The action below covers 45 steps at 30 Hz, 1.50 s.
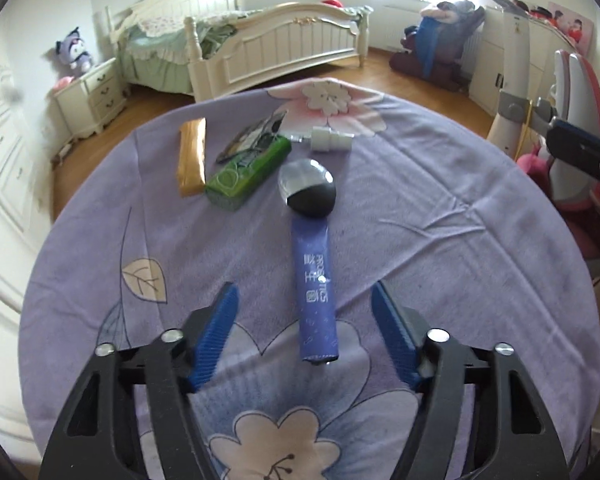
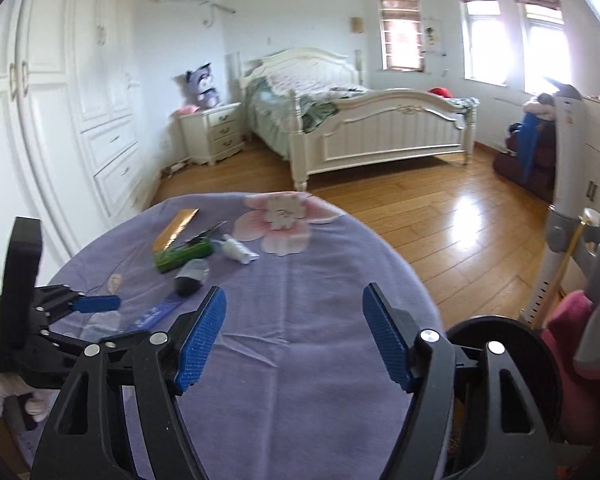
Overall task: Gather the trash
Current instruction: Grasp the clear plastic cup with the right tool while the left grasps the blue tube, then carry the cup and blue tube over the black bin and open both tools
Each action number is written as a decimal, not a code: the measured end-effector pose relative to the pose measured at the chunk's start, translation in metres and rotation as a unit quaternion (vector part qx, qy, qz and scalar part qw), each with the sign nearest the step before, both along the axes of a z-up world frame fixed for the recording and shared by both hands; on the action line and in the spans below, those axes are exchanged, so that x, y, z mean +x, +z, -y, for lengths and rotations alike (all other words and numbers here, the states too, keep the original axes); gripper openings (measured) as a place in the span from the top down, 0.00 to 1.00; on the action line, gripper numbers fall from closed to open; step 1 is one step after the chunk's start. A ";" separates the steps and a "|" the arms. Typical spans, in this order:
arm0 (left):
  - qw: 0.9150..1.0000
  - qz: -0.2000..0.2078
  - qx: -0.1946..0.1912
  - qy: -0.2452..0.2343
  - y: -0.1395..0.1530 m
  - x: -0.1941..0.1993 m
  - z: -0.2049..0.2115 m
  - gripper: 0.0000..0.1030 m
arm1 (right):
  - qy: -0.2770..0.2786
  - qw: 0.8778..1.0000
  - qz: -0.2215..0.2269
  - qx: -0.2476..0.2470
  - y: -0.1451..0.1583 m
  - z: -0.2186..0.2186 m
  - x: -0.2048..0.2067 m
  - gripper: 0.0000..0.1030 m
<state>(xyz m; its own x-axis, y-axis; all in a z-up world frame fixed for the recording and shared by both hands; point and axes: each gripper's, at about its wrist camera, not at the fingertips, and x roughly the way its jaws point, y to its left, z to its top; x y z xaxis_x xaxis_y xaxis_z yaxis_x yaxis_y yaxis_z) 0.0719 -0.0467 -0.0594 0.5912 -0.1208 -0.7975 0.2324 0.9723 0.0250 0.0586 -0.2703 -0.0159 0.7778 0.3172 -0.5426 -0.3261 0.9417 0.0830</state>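
Lining up my left gripper [image 1: 304,320] over the purple sachet [image 1: 315,288] is the step in hand, as I judge it. The jaws stand apart, gripping nothing, with the sachet's near half lying between them on the lilac tablecloth [image 1: 460,240]. A dark pebble-like lump [image 1: 308,192] rests on the sachet's far end; beyond that lie a green packet [image 1: 248,174], a gold wrapper [image 1: 191,156] and a white cap [image 1: 332,140]. I should drop straight down and pinch the sachet's near half, so the lump slides off. My right gripper [image 2: 294,336] hangs released, well right of the sachet.
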 end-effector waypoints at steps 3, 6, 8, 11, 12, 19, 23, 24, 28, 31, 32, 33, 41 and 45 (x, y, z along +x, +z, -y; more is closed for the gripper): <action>1.000 0.001 0.004 0.012 -0.006 0.003 -0.007 0.77 | 0.028 0.999 -0.014 -0.015 -0.002 -0.023 0.009 0.49; 1.000 0.002 0.001 0.029 -0.007 0.007 -0.017 0.84 | 0.053 0.998 -0.027 -0.021 -0.004 -0.044 0.018 0.50; 0.999 0.005 -0.019 0.044 -0.007 0.007 -0.027 0.86 | 0.069 0.996 -0.044 -0.022 -0.008 -0.058 0.027 0.50; 0.996 0.029 -0.050 0.063 0.002 0.006 -0.040 0.87 | 0.084 0.994 -0.063 -0.027 -0.015 -0.072 0.039 0.50; 0.995 0.040 -0.060 0.070 0.005 0.004 -0.045 0.87 | 0.091 0.993 -0.073 -0.028 -0.019 -0.079 0.045 0.49; 0.987 0.053 -0.111 0.099 0.010 0.007 -0.066 0.87 | 0.111 0.987 -0.110 -0.048 -0.041 -0.123 0.075 0.49; 0.985 0.056 -0.124 0.110 0.010 0.011 -0.071 0.87 | 0.103 0.985 -0.127 -0.057 -0.053 -0.133 0.090 0.49; 0.984 0.056 -0.124 0.112 0.010 0.012 -0.071 0.87 | 0.103 0.985 -0.129 -0.057 -0.056 -0.134 0.091 0.49; 0.985 0.058 -0.121 0.112 0.009 0.012 -0.069 0.87 | 0.111 0.982 -0.135 -0.070 -0.060 -0.138 0.088 0.61; 0.984 0.060 -0.124 0.113 0.009 0.012 -0.071 0.87 | 0.118 0.981 -0.130 -0.084 -0.057 -0.137 0.080 0.61; 0.984 0.062 -0.127 0.113 0.010 0.011 -0.071 0.87 | 0.120 0.981 -0.133 -0.077 -0.058 -0.135 0.078 0.61; 0.983 0.065 -0.130 0.112 0.011 0.009 -0.072 0.87 | 0.119 0.982 -0.132 -0.067 -0.057 -0.130 0.074 0.61; 0.981 0.101 -0.142 0.083 0.024 -0.005 -0.063 0.87 | 0.103 0.991 -0.073 0.054 -0.020 -0.063 0.032 0.61; 0.979 0.122 -0.154 0.057 0.039 -0.007 -0.045 0.87 | 0.073 0.994 -0.017 0.079 0.004 -0.022 0.006 0.61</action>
<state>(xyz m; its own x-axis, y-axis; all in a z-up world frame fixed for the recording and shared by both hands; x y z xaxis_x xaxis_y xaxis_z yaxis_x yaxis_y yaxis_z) 0.0649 -0.0021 -0.0202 0.7827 -0.2554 -0.5676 0.1460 0.9618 -0.2315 0.0649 -0.2487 -0.0118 0.6992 0.5085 -0.5027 -0.4526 0.8590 0.2393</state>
